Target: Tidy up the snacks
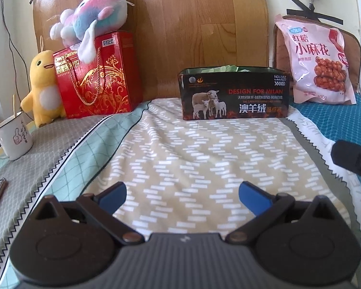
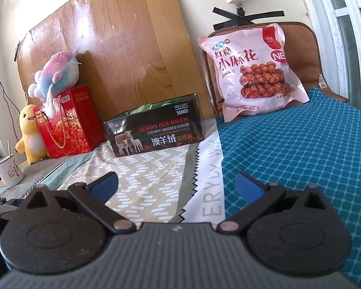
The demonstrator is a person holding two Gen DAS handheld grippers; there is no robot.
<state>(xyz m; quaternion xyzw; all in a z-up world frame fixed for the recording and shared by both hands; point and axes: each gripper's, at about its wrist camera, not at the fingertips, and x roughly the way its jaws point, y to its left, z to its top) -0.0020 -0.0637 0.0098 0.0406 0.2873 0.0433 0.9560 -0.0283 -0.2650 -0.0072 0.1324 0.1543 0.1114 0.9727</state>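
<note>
The left gripper [image 1: 182,192] is seen at the bottom of its frame with fingers spread wide and nothing held, above a patterned cloth [image 1: 192,156]. The right gripper [image 2: 177,184] is likewise spread and empty at the bottom of its frame. A black tin box [image 1: 234,94] is found at frame centre, open-topped, with green packets visible inside. A pink snack bag [image 1: 319,60] is propped upright at the upper right. A red gift box [image 1: 96,79] is noted at the left, with a plush toy [image 1: 91,19] on top.
</note>
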